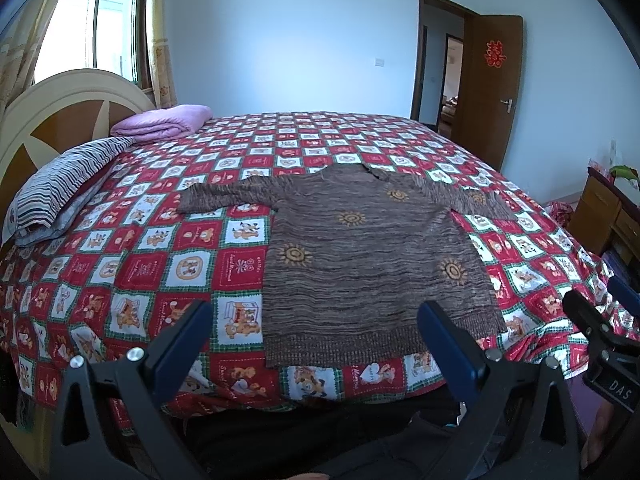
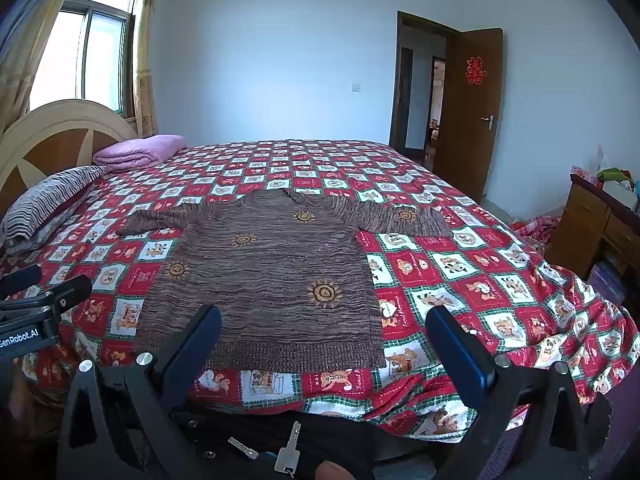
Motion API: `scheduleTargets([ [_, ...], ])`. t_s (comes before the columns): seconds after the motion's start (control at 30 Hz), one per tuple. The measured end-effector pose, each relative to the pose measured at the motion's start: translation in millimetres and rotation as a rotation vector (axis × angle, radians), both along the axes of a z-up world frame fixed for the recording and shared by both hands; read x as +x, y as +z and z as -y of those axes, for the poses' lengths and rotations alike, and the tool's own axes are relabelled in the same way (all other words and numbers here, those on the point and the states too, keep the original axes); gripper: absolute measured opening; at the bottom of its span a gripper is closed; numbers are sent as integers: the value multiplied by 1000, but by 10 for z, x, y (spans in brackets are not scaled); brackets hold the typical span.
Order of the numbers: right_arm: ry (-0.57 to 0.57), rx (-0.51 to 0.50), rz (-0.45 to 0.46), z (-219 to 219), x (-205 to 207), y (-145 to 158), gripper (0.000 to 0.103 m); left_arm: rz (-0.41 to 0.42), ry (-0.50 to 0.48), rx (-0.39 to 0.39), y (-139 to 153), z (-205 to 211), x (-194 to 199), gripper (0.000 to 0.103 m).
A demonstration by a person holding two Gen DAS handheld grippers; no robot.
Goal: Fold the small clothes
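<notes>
Where the red-and-white checked cartoon-print bedspread [image 1: 192,248] meets the near edge of the bed, a brown knitted sweater with orange sun motifs [image 1: 360,256] lies flat, hem toward the cameras, both sleeves stretched out sideways. Left gripper [image 1: 316,336]: blue-padded fingers spread wide, holding nothing, just short of the hem. Right gripper [image 2: 324,340]: likewise spread, empty, near the hem's right corner. Striped pillow [image 1: 60,188] and folded lilac blanket [image 1: 164,120] by the headboard.

Desk [image 2: 600,216] cut off by right edge; door's red sign [image 2: 476,71] too small to read.
</notes>
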State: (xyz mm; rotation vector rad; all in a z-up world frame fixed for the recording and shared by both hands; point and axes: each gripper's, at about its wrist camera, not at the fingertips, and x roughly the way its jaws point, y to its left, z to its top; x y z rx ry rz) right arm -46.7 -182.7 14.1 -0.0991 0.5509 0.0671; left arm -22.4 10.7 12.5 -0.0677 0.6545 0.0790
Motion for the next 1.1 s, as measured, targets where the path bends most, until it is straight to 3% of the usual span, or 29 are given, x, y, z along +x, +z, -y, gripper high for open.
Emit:
scheduleTargets([
  [0.3, 29, 20, -8, 41, 36, -5, 102, -18, -14, -6, -29, -2, 60, 103],
  [0.5, 159, 102, 26, 129, 203, -41, 102, -19, -43, 15, -91, -34, 335, 103],
  [0.67, 142, 200, -23, 361, 720, -179, 102, -38, -54, 2, -149, -210, 776, 103],
  [0.93, 37, 146, -77, 643, 1606, -437, 102, -42, -28, 12, -312, -351, 1590, 103],
  [1.1, -38, 199, -158, 928, 2197, -598, 89, -35, -16, 51, -432, -345, 2080, 103],
])
